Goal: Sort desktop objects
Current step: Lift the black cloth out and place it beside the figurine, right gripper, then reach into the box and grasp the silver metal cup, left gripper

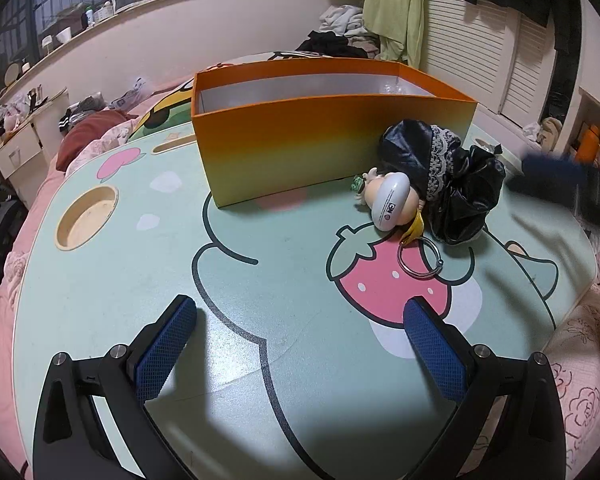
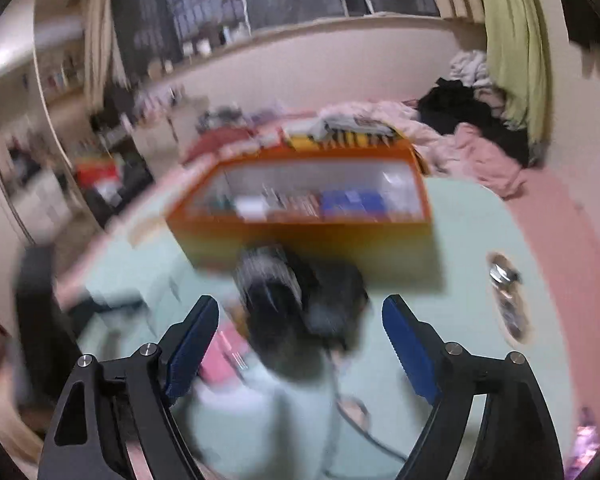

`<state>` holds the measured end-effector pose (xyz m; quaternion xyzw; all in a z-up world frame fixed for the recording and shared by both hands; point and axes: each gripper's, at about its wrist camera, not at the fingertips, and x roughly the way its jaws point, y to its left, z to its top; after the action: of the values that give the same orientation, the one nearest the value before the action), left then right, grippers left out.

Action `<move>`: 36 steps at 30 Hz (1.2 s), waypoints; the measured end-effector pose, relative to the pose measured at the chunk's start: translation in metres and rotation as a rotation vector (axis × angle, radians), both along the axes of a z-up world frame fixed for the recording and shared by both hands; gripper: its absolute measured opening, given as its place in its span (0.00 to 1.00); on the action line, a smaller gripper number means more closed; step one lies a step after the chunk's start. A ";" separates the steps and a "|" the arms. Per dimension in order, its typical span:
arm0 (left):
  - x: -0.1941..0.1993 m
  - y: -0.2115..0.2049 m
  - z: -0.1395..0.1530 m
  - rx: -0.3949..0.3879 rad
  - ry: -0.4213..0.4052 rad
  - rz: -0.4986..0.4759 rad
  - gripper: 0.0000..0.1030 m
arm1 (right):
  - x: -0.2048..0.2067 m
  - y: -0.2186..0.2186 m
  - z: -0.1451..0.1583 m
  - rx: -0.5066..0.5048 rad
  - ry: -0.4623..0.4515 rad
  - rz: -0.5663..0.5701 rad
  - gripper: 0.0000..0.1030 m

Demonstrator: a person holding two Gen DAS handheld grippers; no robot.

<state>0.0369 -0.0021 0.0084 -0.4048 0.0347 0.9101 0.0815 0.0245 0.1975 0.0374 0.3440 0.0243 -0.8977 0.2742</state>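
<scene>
An orange box (image 1: 332, 140) stands open on the mint cartoon table (image 1: 120, 300). In front of it lies a doll keychain (image 1: 440, 176) in a black dress, with its pale head (image 1: 388, 200) and metal ring (image 1: 418, 260) toward me. My left gripper (image 1: 300, 308) is open over bare tabletop, well short of the doll. The right wrist view is blurred. There my right gripper (image 2: 300, 300) stands open, the black doll (image 2: 276, 280) just ahead of its fingertips and untouched. Several small items show inside the orange box (image 2: 300, 236).
A round cup hole (image 1: 86, 216) is cut into the table's left side, and another hole (image 2: 508, 296) on the right holds metal bits. Pink bedding (image 1: 580, 360) surrounds the table. A dark blurred shape (image 1: 560, 176) sits at the right edge of the left wrist view.
</scene>
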 end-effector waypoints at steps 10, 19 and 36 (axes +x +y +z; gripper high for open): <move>0.001 0.001 0.000 -0.007 0.000 0.008 1.00 | 0.004 -0.007 -0.038 0.165 -0.062 -0.039 0.93; 0.005 -0.013 0.008 0.067 0.018 0.046 0.99 | 0.003 -0.016 -0.051 0.168 -0.065 -0.033 0.97; -0.163 0.006 0.066 -0.010 -0.186 -0.026 0.59 | 0.004 -0.015 -0.052 0.162 -0.068 -0.033 0.98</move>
<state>-0.1260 0.0035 0.0746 -0.4874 0.0367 0.8673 0.0942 0.0281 0.1829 -0.0148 0.3955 0.0820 -0.8851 0.2313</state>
